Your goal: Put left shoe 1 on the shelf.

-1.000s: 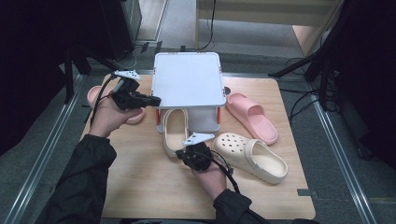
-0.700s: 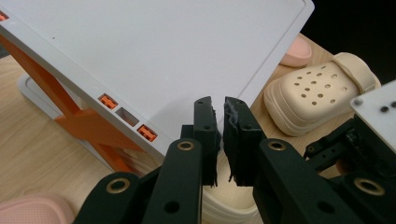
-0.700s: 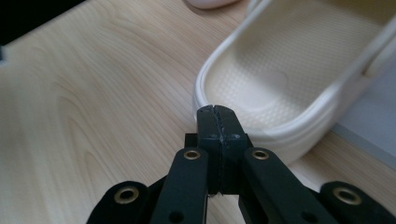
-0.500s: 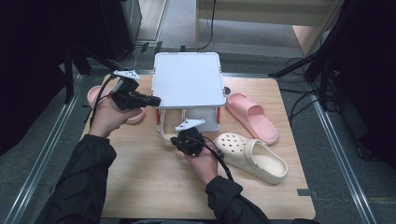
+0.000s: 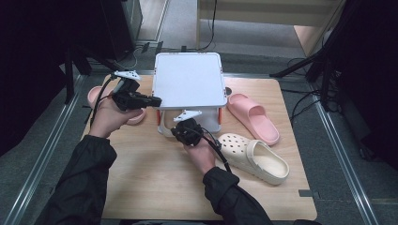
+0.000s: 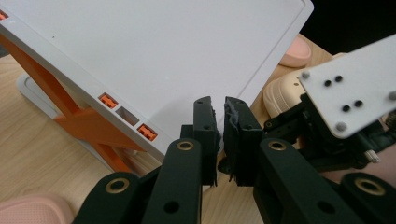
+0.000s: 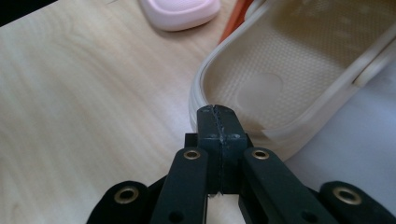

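My right claw (image 7: 218, 122) is pinched fully together, pads meeting, with nothing caught between them. Its tips sit at the heel rim of a cream foam clog (image 7: 289, 79), which lies on the pale wooden tabletop (image 7: 84, 93) with its toe end pushed in under the white plastic shelf with orange legs (image 5: 188, 80). From above, this claw (image 5: 184, 131) hovers just at the shelf's front edge, my hand behind it.

Beside my right wrist lies the second cream foam clog with holes across its toe (image 5: 256, 157), apart from the shelf. Beyond it a pink rubber slide sandal (image 5: 253, 117) rests near the shelf's right leg.

My left claw (image 6: 219, 116) stands narrow, a thin slit between the pads, gripping nothing. It hangs over the shelf's left corner, where the orange leg (image 6: 88, 123) shows beneath. Behind my left hand (image 5: 109, 117), another pink slide sandal (image 5: 96, 96) lies on the table's far left.
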